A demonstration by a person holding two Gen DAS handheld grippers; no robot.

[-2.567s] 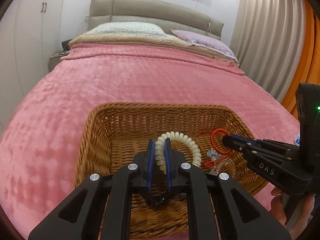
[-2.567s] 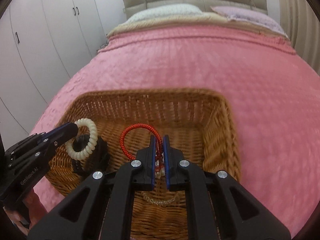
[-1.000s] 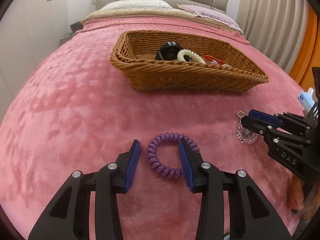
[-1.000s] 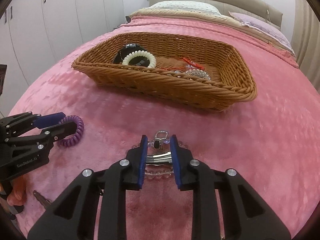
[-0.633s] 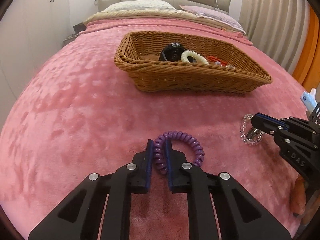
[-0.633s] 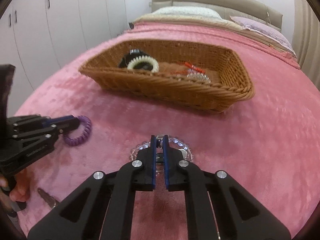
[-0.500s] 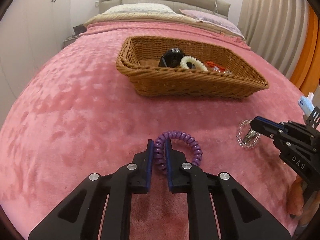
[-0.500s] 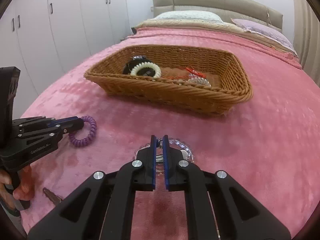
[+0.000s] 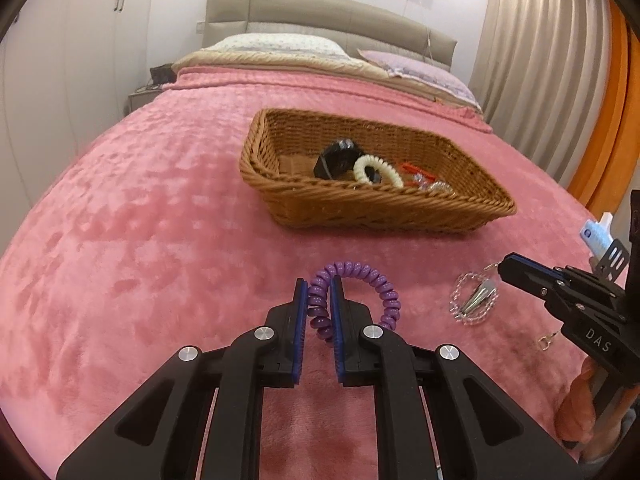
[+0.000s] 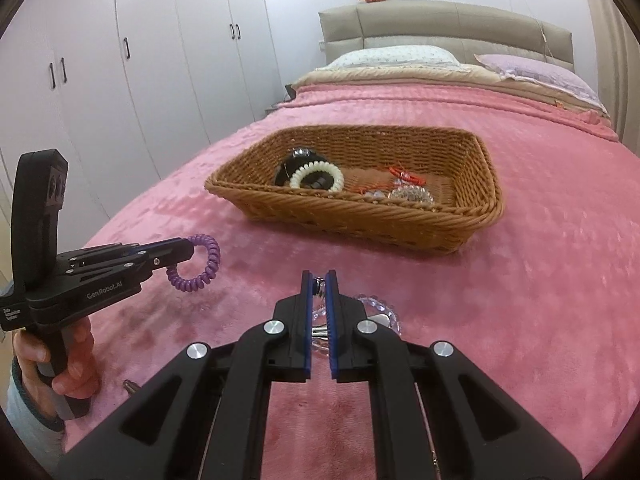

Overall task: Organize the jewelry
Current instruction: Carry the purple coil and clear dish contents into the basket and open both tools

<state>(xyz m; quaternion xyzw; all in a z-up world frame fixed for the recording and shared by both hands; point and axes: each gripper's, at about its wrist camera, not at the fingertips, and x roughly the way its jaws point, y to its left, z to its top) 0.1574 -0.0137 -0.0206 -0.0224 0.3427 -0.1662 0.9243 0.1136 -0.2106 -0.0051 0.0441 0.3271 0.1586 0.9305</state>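
Jaws pinched over pink bedspread (image 9: 160,200), white wardrobes (image 10: 160,60) beside

From my left wrist camera, the left gripper (image 9: 319,294) covers the near part of the purple coil bracelet (image 9: 362,280). In the right wrist view, the right gripper (image 10: 319,286) hides much of the clear bead bracelet (image 10: 380,308), and I can't make out how its clasp sits between the pads. The wicker basket's (image 10: 476,216) near wall cuts off the red cord (image 10: 406,176). The small metal piece (image 10: 130,386) near my left hand (image 10: 68,364) is too small to identify.
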